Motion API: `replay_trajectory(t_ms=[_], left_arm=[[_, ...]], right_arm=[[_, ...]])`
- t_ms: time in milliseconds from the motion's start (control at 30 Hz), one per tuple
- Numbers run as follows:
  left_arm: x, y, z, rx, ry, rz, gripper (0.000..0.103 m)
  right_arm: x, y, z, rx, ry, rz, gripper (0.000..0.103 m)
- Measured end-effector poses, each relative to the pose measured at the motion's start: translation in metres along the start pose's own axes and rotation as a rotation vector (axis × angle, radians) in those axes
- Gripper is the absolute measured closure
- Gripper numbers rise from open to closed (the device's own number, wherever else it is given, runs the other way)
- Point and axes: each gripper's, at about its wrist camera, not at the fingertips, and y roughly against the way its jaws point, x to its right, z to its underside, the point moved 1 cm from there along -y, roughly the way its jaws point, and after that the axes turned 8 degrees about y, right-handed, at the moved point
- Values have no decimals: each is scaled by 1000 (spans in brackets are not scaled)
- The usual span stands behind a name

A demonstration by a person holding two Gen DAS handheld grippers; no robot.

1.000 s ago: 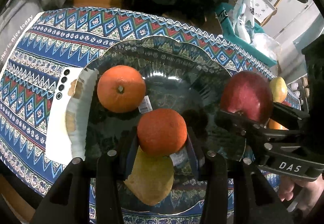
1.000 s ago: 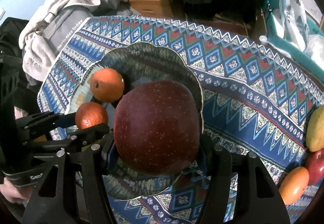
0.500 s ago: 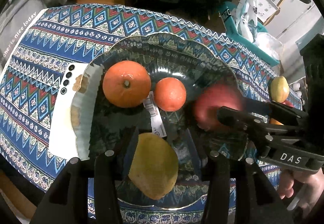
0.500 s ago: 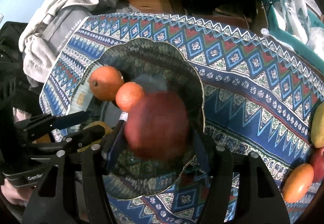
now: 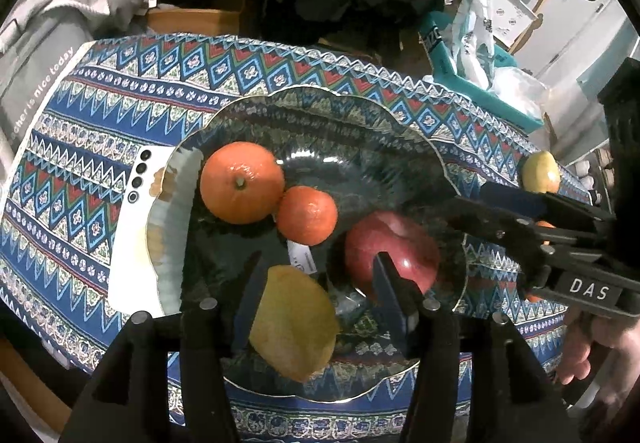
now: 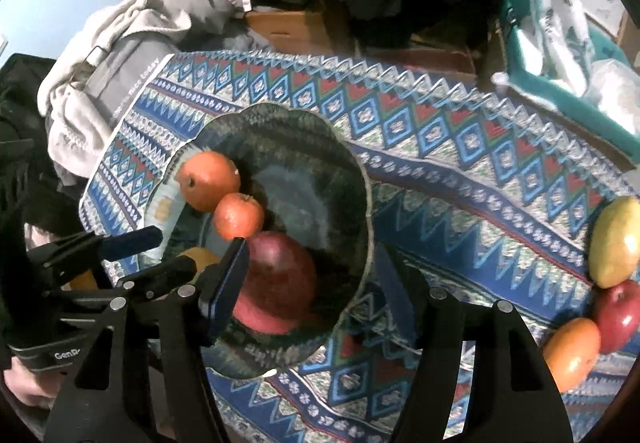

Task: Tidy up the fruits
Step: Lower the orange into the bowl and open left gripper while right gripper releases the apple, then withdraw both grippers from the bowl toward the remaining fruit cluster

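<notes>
Lying nearest the left camera, a yellow pear [image 5: 294,327] rests in the plate [image 5: 436,163] between the wide-spread fingers of the left gripper [image 5: 316,279], which hold nothing; neither finger clearly touches it. Just past the right finger sits a red apple [image 5: 390,253], low in the plate near its right rim. Beyond these, a small orange [image 5: 307,215] touches a bigger orange [image 5: 241,183] toward the plate's left side, and a label [image 5: 302,257] lies on the plate between the small orange and the pear. The right gripper [image 5: 468,195] reaches in from the right, above the plate's rim, its jaws parted and empty. A phone [image 5: 132,231] lies partly under the plate's left edge on the patterned cloth [image 5: 120,91].

From the right camera, the right gripper [image 6: 312,271] has its fingers well apart with the apple [image 6: 280,283] lying free in the plate [image 6: 364,199] between them, close against the left one. The left gripper [image 6: 160,251] shows at the left, open. Behind the apple the small orange [image 6: 239,217] and big orange [image 6: 209,181] line up toward the far-left rim. Well apart at the right edge of the cloth [image 6: 460,147] lie another pear [image 6: 616,243], a second apple [image 6: 618,315] and an orange fruit [image 6: 572,353], close together. Farthest back, grey clothing [image 6: 116,55] is heaped beyond the table.
</notes>
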Motion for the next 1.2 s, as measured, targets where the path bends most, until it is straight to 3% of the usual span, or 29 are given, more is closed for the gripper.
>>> replay_trajectory(t_ms=[467, 1200], left_arm=[[39, 16, 2, 32, -59, 33, 30], [126, 43, 19, 92, -195, 60, 23]], right_arm=[[28, 55, 20, 47, -63, 114, 34], [95, 135, 86, 108, -202, 249, 30]])
